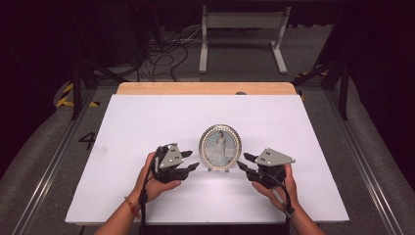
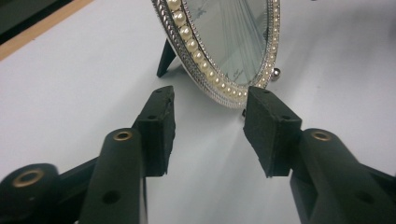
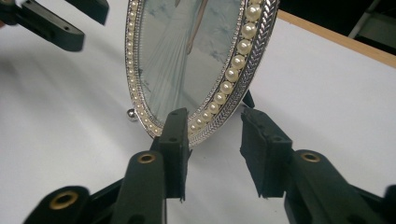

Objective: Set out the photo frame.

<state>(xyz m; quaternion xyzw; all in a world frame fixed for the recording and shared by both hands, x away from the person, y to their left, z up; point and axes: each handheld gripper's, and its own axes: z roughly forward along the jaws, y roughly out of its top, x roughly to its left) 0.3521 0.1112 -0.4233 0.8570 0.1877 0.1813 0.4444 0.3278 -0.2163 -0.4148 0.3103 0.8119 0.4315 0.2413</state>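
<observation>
An oval silver picture frame (image 1: 220,147) with a pearl rim stands upright on small feet near the middle of the white table (image 1: 147,117). It holds a picture of a figure in a long pale dress. My left gripper (image 1: 193,160) lies just left of it, pointing at it with jaws open. In the left gripper view the frame (image 2: 224,37) stands just beyond the spread fingertips of that gripper (image 2: 208,100). My right gripper (image 1: 242,160) sits at the frame's right edge, open. In the right gripper view the frame's lower rim (image 3: 219,100) shows between the jaws of the right gripper (image 3: 213,116), with no pad pressing on it.
A wooden strip (image 1: 205,88) runs along the table's far edge. Beyond it a white metal stand (image 1: 243,34) and loose cables (image 1: 161,58) are on the floor. The left gripper's jaws (image 3: 51,23) show at the top left of the right gripper view.
</observation>
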